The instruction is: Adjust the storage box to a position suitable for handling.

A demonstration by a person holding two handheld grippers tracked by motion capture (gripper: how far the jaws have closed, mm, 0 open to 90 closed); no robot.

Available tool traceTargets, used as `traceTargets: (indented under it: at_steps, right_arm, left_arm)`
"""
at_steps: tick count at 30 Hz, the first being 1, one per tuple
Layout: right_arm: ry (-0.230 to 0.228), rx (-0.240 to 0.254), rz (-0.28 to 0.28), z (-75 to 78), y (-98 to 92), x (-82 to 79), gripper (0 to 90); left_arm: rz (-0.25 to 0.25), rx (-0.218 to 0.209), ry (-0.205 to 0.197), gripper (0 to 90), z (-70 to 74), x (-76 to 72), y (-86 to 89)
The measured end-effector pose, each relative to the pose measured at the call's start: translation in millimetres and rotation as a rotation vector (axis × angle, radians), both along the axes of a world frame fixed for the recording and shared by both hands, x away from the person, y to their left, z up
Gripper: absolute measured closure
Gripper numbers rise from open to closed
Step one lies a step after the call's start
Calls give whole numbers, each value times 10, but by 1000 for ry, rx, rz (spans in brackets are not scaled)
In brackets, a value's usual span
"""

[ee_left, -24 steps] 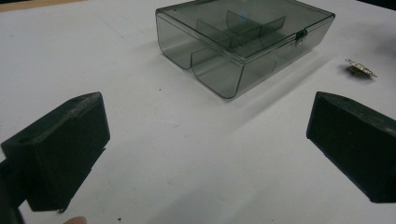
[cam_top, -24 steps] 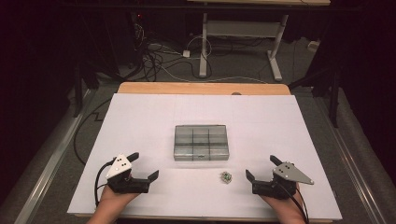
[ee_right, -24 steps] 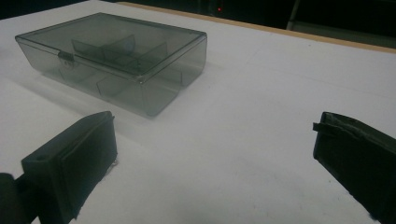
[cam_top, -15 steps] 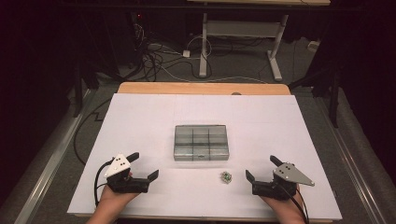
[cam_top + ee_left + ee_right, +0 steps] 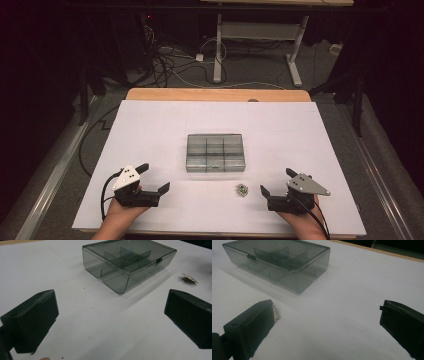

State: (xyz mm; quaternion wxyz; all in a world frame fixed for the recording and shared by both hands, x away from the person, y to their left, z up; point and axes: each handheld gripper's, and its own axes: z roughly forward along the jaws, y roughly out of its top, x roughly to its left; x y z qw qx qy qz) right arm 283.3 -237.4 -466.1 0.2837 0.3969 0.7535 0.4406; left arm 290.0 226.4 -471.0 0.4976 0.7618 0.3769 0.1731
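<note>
A smoky clear compartment box (image 5: 215, 152) with its lid down lies in the middle of the white table (image 5: 150, 125); it also shows as the box (image 5: 127, 261) and the box (image 5: 279, 261) in the gripper views. A small glittery metal piece (image 5: 242, 189) lies in front of the box's right corner, seen as the piece (image 5: 190, 278) and, half behind a jaw, the piece (image 5: 276, 312). My left gripper (image 5: 154, 178) rests open near the front left, nothing between its jaws. My right gripper (image 5: 278, 182) rests open at the front right, just right of the piece.
A wooden strip (image 5: 215, 94) borders the table's far edge. Beyond it stand a desk frame (image 5: 255, 45) and loose cables (image 5: 170, 65) on the floor. Wide white surface lies all around the box.
</note>
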Motion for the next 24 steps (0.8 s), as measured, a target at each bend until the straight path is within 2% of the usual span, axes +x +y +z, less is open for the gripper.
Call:
traceTargets:
  at_steps: [8,13,24]
  right_arm:
    - [73,-20,1,-29,0,27,5]
    - [120,-38,24,-52,17,47,5]
    - [167,-73,61,-82,60,47,6]
  left_arm:
    - [-1,0,3,0,-3,5,1]
    - [-5,4,3,0,-5,7,1]
    - [-10,10,6,0,-7,4,-3]
